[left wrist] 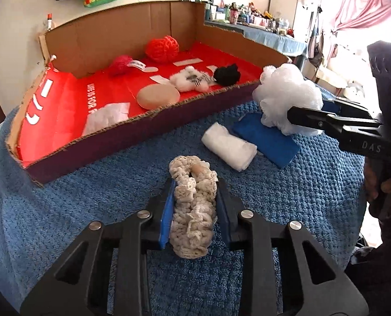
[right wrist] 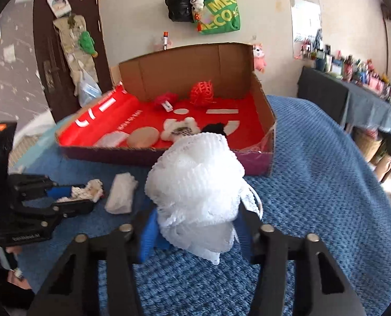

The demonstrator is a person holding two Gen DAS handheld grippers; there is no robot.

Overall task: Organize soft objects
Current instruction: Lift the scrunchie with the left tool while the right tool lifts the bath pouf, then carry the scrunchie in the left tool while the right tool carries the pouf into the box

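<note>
- Your left hand-held gripper (left wrist: 195, 184) is clamped on a cream scrunchie (left wrist: 193, 210).
- Your right hand-held gripper (right wrist: 195, 210) is clamped on a white loofah (right wrist: 195, 184), near the box (right wrist: 153, 155).

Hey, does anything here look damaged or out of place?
The cardboard box looks roughly cut: its front wall is low with a ragged, uneven edge, and the right wall steps down jaggedly. Otherwise, only the rolled white cloth and blue cloth lie outside it.
</note>
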